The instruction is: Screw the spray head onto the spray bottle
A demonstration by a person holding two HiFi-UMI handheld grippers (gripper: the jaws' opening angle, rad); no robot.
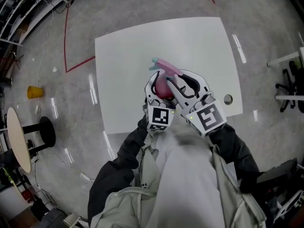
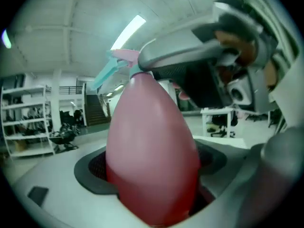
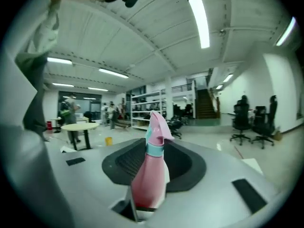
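I hold a pink spray bottle (image 1: 163, 88) up over the white table (image 1: 128, 51), its pink and teal spray head (image 1: 166, 67) pointing away from me. My left gripper (image 1: 158, 85) is shut on the bottle's round body (image 2: 152, 151), which fills the left gripper view. My right gripper (image 1: 186, 83) comes in from the right with the bottle (image 3: 148, 179) lying between its jaws. One of its grey fingers (image 2: 190, 56) lies across the neck just under the spray head (image 2: 118, 63). A teal collar (image 3: 154, 149) sits below the spray head (image 3: 157, 123). I cannot see whether the thread is seated.
The table has a small round hole (image 1: 228, 99) near its right edge. On the floor stand a yellow cup (image 1: 34, 92), a round side table (image 1: 18, 139) with a black stool (image 1: 46, 131) to the left, and office chairs (image 1: 290, 87) to the right.
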